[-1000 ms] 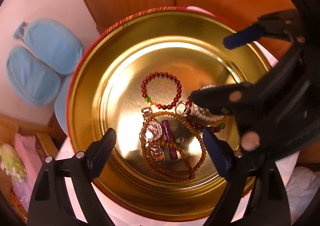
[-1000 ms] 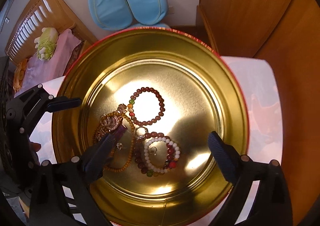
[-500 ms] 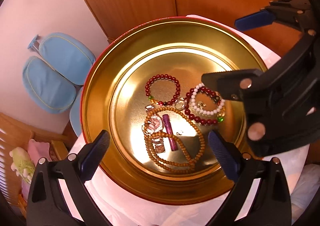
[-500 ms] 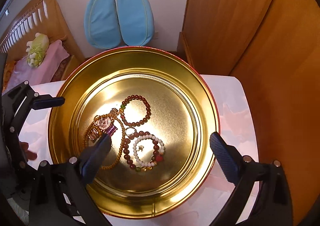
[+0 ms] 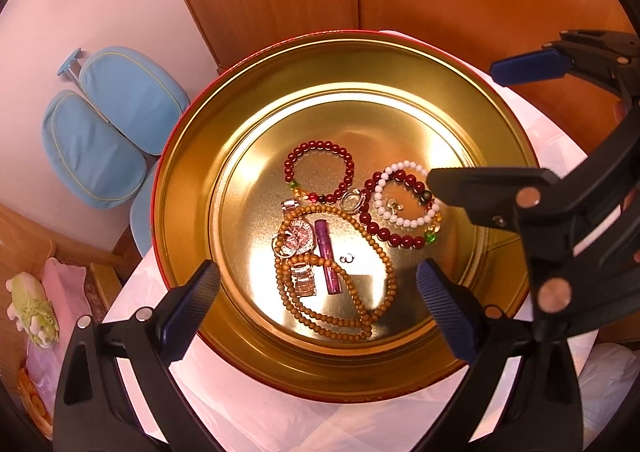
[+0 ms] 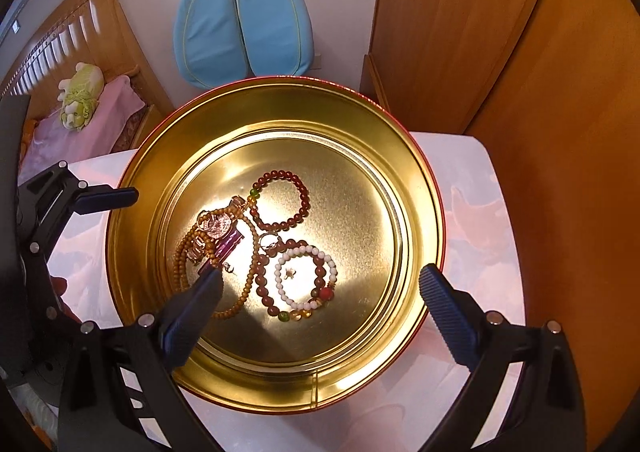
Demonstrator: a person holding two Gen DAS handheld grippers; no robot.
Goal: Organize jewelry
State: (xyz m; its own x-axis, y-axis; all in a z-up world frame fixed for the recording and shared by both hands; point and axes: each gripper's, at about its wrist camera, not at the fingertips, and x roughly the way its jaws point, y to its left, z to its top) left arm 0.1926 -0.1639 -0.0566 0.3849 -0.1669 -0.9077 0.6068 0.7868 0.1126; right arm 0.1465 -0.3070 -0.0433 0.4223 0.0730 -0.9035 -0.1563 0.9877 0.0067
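Observation:
A round gold tin (image 5: 188,180) (image 6: 420,180) with a red outside stands on a small white table. In it lie a dark red bead bracelet (image 5: 319,171) (image 6: 280,201), a white bead bracelet (image 5: 406,194) (image 6: 306,278) over another dark red one, a long brown bead necklace (image 5: 340,316) (image 6: 180,252), a pink watch (image 5: 298,238) (image 6: 216,223), a purple tube (image 5: 327,256) (image 6: 226,248) and small rings. My left gripper (image 5: 316,308) is open and empty above the tin's near side. My right gripper (image 6: 320,312) is open and empty above the tin.
The white table (image 6: 472,212) stands against a wooden cabinet (image 6: 460,32). Two blue cushions (image 6: 244,24) lean on the wall behind. A wooden bed (image 6: 80,52) with a pink blanket and a green plush toy (image 6: 80,96) is at the left.
Both grippers have risen away from the tin, which looks smaller and farther now. The jewelry has not moved.

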